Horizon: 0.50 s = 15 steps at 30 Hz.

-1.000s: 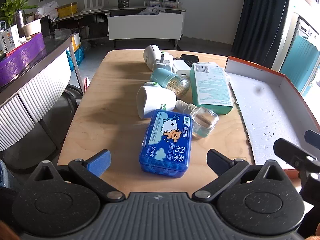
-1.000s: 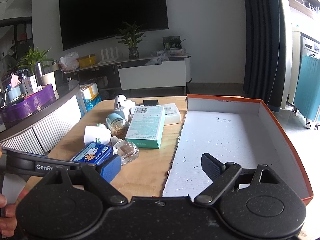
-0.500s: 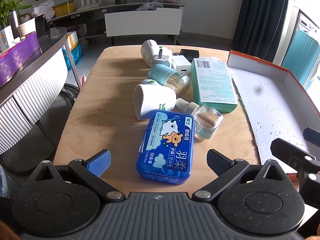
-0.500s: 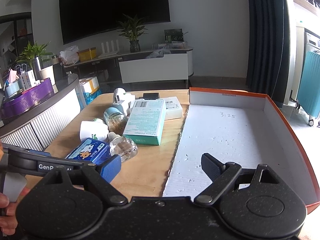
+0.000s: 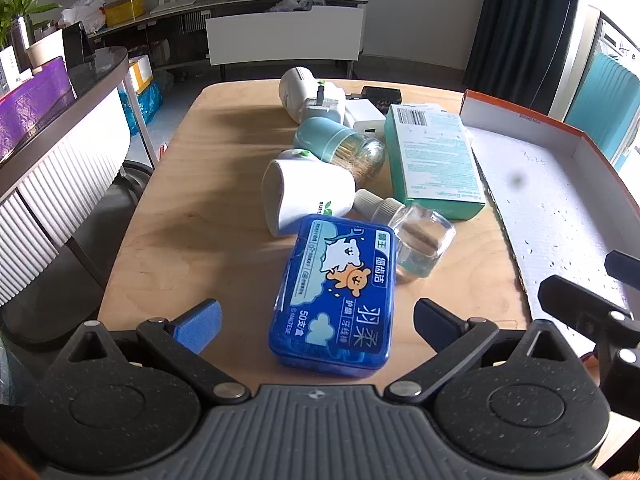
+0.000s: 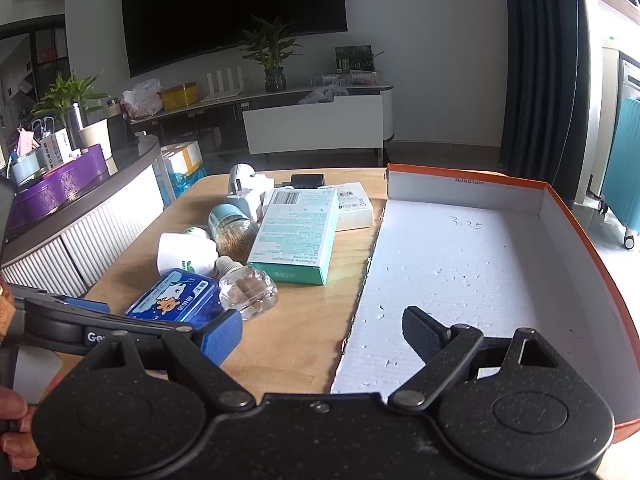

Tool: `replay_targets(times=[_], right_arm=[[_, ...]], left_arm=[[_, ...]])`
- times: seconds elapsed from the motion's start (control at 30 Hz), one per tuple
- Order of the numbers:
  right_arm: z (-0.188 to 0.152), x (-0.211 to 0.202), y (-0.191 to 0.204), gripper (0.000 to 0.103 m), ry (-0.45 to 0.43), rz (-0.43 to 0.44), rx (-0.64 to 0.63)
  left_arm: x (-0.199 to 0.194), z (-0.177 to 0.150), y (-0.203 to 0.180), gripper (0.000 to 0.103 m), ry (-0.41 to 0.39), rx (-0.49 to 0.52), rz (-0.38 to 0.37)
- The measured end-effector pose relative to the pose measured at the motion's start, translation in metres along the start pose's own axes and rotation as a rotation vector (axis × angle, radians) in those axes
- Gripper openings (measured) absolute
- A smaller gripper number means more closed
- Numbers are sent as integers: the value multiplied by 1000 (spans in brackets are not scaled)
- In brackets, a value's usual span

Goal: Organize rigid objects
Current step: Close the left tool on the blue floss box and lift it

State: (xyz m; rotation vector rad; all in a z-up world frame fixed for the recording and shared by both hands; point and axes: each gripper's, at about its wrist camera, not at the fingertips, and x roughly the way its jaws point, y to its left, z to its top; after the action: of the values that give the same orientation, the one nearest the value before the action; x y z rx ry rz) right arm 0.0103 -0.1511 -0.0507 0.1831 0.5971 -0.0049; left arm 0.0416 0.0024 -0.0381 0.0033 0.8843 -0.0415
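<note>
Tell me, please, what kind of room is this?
Most likely a home living room: a large wall-mounted television hangs above a long low media shelf holding a potted plant, and the clutter lies on a wooden table.

blue case (image 5: pixel 334 294), white bear and orange bear print, beside clear bottle (image 5: pixel 420 240) | white cup (image 5: pixel 306 196), green leaf mark, behind case | teal box (image 5: pixel 434 160) right of cup | tray (image 6: pixel 576 224): orange rim, white inside, right of case | table (image 5: pixel 192 216) light wood
</note>
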Motion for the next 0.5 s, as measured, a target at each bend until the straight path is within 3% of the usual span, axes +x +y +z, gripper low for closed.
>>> replay_targets(times=[0.33,0.47,0.5], right_arm=[[4,11,2,102,33,22,-27],[9,17,5,102,47,39,-49],[11,19,6,102,48,43,-56]], left_arm=[[13,5,0,103,2,10,-8],[21,5,-2,77,7,40,-29],[19,4,-3,66,-9,52,-32]])
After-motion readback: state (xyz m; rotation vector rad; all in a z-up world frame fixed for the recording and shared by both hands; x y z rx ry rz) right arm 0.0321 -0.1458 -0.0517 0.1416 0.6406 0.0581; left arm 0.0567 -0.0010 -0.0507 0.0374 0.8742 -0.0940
